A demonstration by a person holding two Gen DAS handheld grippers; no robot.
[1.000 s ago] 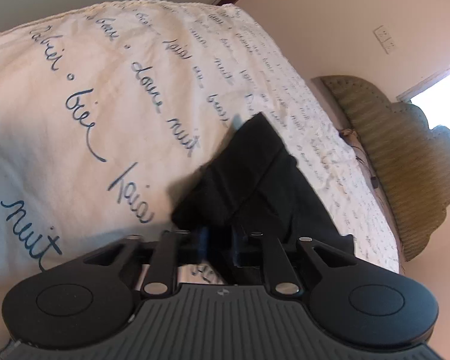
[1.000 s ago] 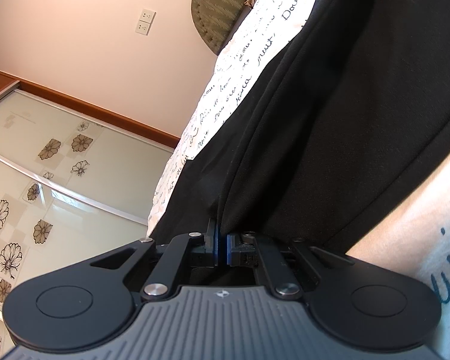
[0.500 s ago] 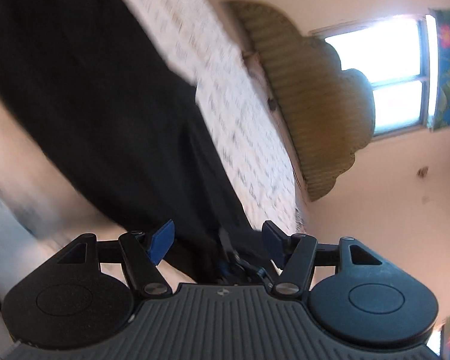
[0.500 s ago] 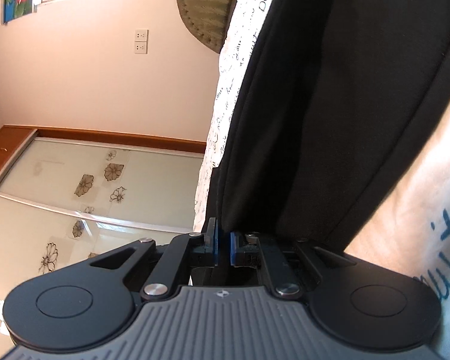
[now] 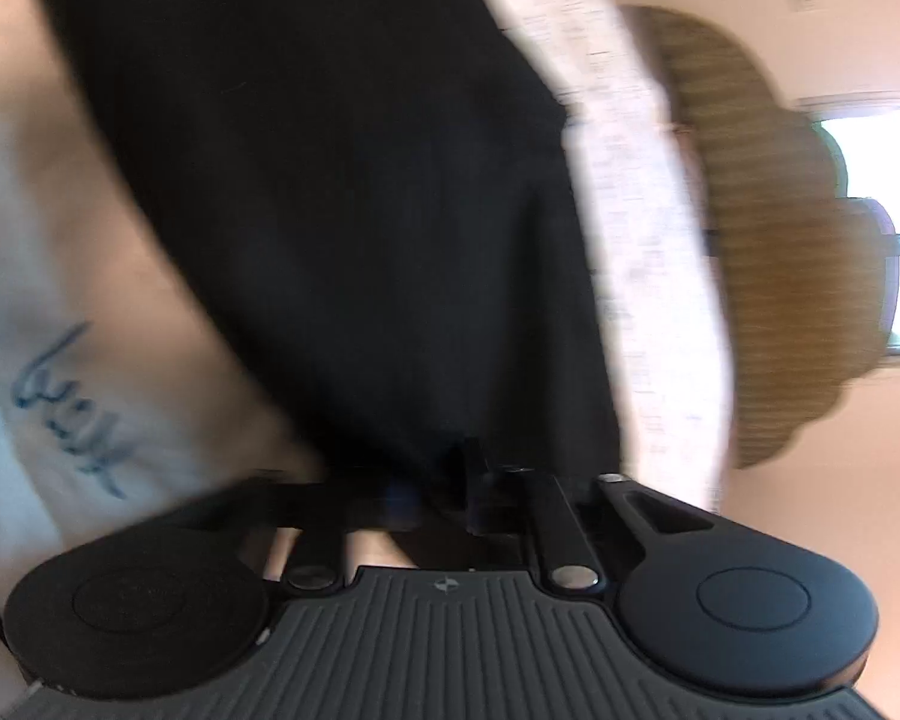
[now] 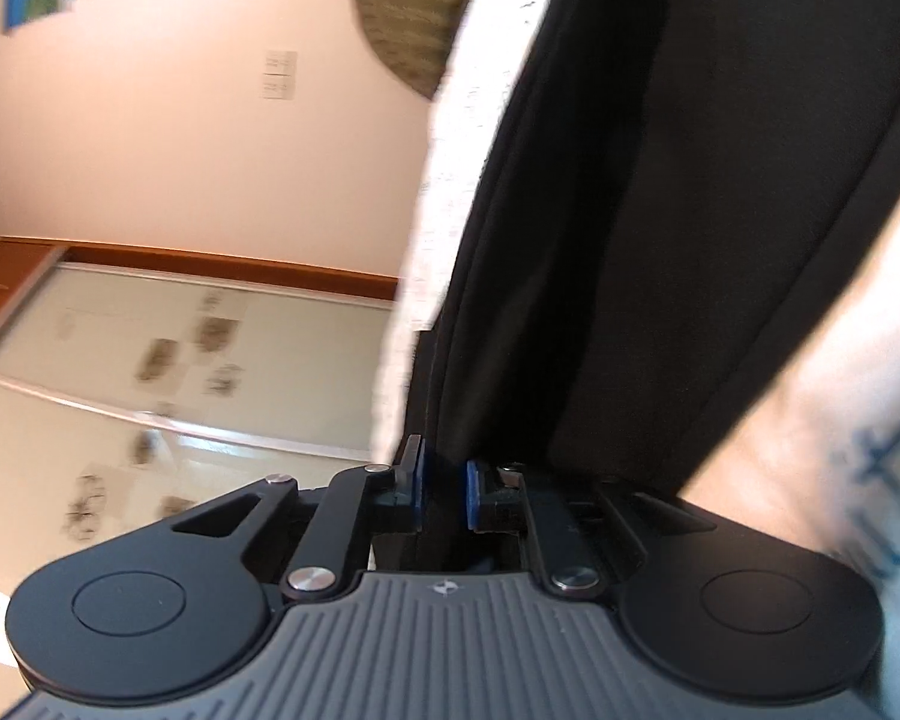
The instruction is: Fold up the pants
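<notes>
The black pants lie on a white bedsheet with blue handwriting print. The left wrist view is blurred. My left gripper sits at the near edge of the pants with its fingers drawn close together and dark cloth between them. In the right wrist view the pants hang close in front of the camera. My right gripper has its blue pads slightly apart with a fold of the black cloth between them.
A green ribbed headboard stands at the far end of the bed, below a bright window. A wardrobe with flower-printed sliding doors and a wall socket lie to the left of the right gripper.
My left gripper was open half a second ago and has closed at the pants' edge. My right gripper's pads have parted a little from their tight pinch. Both cameras have swung.
</notes>
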